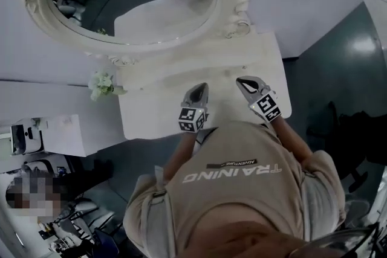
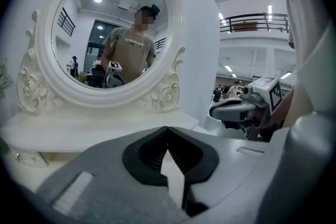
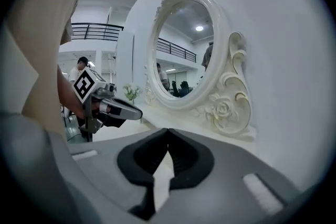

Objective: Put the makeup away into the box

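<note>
At the far left of the white dressing table (image 1: 151, 115), in the head view, we noted a small bunch of pale flowers (image 1: 101, 84). Right of the flowers, at the back of the table, stood the oval mirror (image 1: 121, 9) in a carved white frame; its glass reflected the table top and one gripper's marker cube, but we could not tell whose. Further right, over the near edge of the table and close to the person's beige shirt (image 1: 242, 190), we logged the left gripper (image 1: 201, 89), pointing toward the mirror. The left gripper view looked along its jaws at the mirror (image 2: 113, 34), where the person's reflection showed. In that view the left gripper (image 2: 168, 131) had its dark pads meeting at the tips, closed with nothing caught between them. Beside it, apart and roughly parallel, we recorded the right gripper (image 1: 243, 81), which also showed at the right of the left gripper view (image 2: 214, 112). The right gripper view faced the mirror (image 3: 184, 50) at a slant, with the left gripper (image 3: 137, 114) at its left and the flowers (image 3: 130, 93) beyond. There the right gripper (image 3: 168, 132) likewise had its jaws pressed together at the tips and carried nothing. None of the three views showed where the makeup or the box lay.
</note>
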Demonstrator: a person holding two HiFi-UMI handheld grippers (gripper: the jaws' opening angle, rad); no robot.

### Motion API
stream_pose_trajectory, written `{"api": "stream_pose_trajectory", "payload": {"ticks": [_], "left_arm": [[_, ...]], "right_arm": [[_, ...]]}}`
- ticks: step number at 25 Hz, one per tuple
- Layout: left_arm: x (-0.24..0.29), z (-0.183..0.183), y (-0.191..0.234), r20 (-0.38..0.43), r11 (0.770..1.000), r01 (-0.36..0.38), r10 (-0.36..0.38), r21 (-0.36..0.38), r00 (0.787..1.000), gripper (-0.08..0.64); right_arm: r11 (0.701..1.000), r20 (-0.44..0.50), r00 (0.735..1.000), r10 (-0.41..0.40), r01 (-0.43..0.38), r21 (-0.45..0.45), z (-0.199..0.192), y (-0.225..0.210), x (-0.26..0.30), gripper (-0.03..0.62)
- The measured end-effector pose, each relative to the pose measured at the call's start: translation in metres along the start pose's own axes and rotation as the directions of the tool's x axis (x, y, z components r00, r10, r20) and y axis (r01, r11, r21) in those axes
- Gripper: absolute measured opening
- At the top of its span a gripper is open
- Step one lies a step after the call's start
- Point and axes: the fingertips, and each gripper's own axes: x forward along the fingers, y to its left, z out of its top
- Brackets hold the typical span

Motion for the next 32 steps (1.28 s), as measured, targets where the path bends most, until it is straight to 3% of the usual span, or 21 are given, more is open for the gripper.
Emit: {"api": "stream_pose_trajectory", "payload": {"ticks": [4,8,14,19,23,32], "left_arm": [[-0.013,0.026,0.000,0.034,0.992,0.014,-0.019,0.122,0.999,0.000],[-0.023,0.054,-0.004,0.054,0.983,0.065,-0.076,0.174,0.996,0.000],[-0.032,0.092,0.007,0.127,0.990,0.117,-0.127,0.083,0.984,0.000],[-0.042,0.134,0.020,0.201,0.989,0.110,-0.128,0.095,0.971,0.000],[-0.048,0.153,0.034,0.235,0.990,0.088,-0.111,0.106,0.966,0.000],[-0.071,0.153,0.036,0.253,0.991,0.028,-0.060,0.131,0.966,0.000]], "right_arm": [[0.999,0.066,0.998,-0.018,0.020,-0.030,0.036,0.007,0.005,0.003],[0.998,0.105,0.994,-0.044,0.048,-0.033,0.060,0.013,0.004,0.003],[0.991,0.153,0.980,-0.128,0.134,-0.029,0.100,-0.005,-0.003,0.003],[0.982,0.132,0.974,-0.184,0.176,0.067,0.123,-0.022,-0.012,0.003],[0.979,0.139,0.976,-0.166,0.147,0.140,0.143,-0.020,-0.016,0.003],[0.990,0.230,0.965,-0.129,0.110,0.091,0.168,0.000,-0.028,0.003]]}}
